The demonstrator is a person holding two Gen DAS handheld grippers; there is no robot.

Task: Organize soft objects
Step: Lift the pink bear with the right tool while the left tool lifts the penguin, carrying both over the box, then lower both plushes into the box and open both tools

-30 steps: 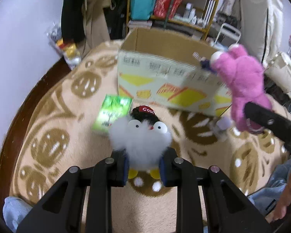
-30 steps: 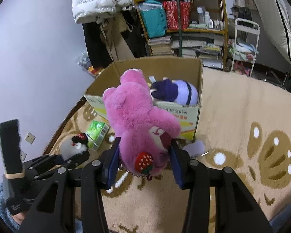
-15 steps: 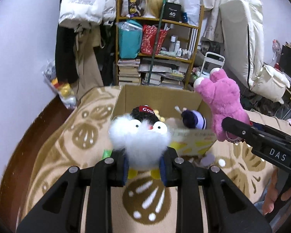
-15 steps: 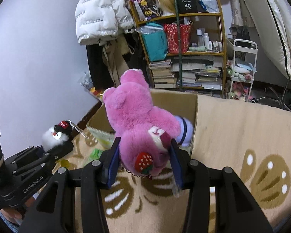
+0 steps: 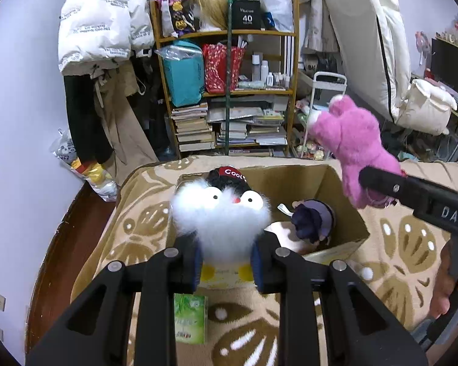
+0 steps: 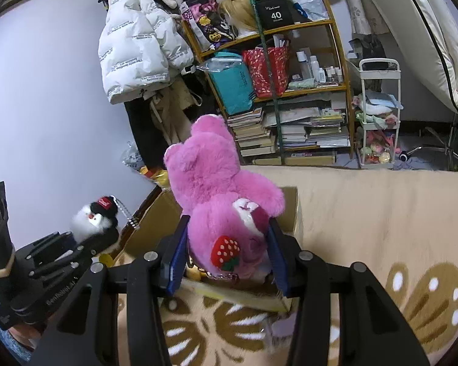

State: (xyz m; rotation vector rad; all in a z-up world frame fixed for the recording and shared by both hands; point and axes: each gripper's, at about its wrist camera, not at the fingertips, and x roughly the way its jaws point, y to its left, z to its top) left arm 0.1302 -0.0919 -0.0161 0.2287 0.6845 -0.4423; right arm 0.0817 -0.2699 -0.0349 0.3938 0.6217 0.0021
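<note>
My left gripper [image 5: 226,263] is shut on a fluffy white penguin toy [image 5: 221,219] with a black head and red cap, held over the near edge of an open cardboard box [image 5: 348,213]. A purple plush doll [image 5: 313,221] lies inside the box. My right gripper [image 6: 227,262] is shut on a pink plush bear [image 6: 219,195] with a strawberry patch, held above the box's near wall [image 6: 290,210]. The bear [image 5: 355,140] also shows in the left wrist view at upper right. The penguin [image 6: 93,216] shows at left in the right wrist view.
A green packet [image 5: 190,317] lies on the beige patterned rug [image 5: 390,250] before the box. A cluttered wooden shelf [image 5: 229,91] with books stands behind. A white trolley [image 6: 378,113] stands right of it. Coats [image 5: 97,21] hang at left.
Both grippers rose and moved forward with their toys. The box went from ahead of them to below them, and its inside now shows.
</note>
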